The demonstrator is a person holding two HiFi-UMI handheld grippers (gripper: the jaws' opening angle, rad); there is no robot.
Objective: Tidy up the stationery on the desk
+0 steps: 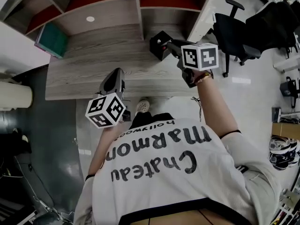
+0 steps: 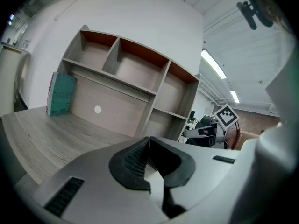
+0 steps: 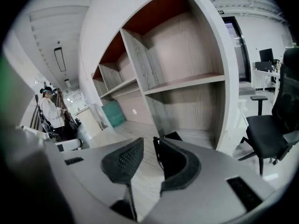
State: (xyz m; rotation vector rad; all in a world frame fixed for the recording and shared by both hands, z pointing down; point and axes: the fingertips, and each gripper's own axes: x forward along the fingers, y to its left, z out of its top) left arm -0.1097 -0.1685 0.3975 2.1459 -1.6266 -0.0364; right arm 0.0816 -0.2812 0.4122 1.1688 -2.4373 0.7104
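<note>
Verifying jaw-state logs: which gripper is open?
The right gripper: the desk shows through the gap between its jaws. The left gripper has its jaws meeting at the tips, nothing between them.

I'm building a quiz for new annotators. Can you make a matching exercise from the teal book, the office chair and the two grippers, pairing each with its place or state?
Things:
1. teal book
2. office chair
3. left gripper
4. right gripper

Places or states:
A. jaws apart, nothing between them
B. stands at the left end of the desk
C. jaws together
D. on the floor, right of the desk

Pairs: 1-B, 2-D, 3-C, 4-A
</note>
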